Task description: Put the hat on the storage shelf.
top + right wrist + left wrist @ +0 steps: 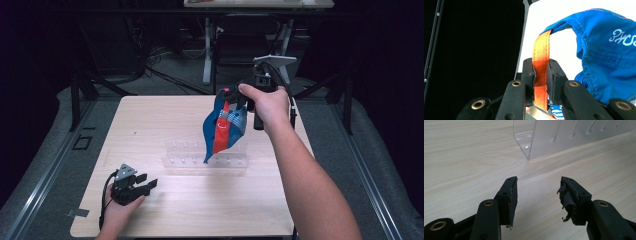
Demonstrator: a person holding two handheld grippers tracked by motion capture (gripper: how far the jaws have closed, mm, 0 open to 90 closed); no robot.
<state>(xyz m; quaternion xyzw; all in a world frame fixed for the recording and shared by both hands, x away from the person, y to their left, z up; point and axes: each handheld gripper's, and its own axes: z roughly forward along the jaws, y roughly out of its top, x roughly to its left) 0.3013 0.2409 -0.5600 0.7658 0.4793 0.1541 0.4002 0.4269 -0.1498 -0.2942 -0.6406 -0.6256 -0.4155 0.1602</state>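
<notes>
Blue bag (225,131) hung above clear acrylic rack (205,159), pinched by orange strap (540,72) in right gripper (541,72), jaws clamped tight on webbing; likely lifted for hanging on rack. Left gripper (537,192) parked low on table (150,120) near rack, jaws spread, nothing between them

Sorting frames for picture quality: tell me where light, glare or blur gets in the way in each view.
High view: table lit evenly, surroundings nearly black, picture soft; the clear rack is faint. Left gripper view: sharp, with small bright glints on the rack. Right gripper view: background blown out white at right, black at left; the orange strap in the right gripper and the blue bag stay readable.
</notes>
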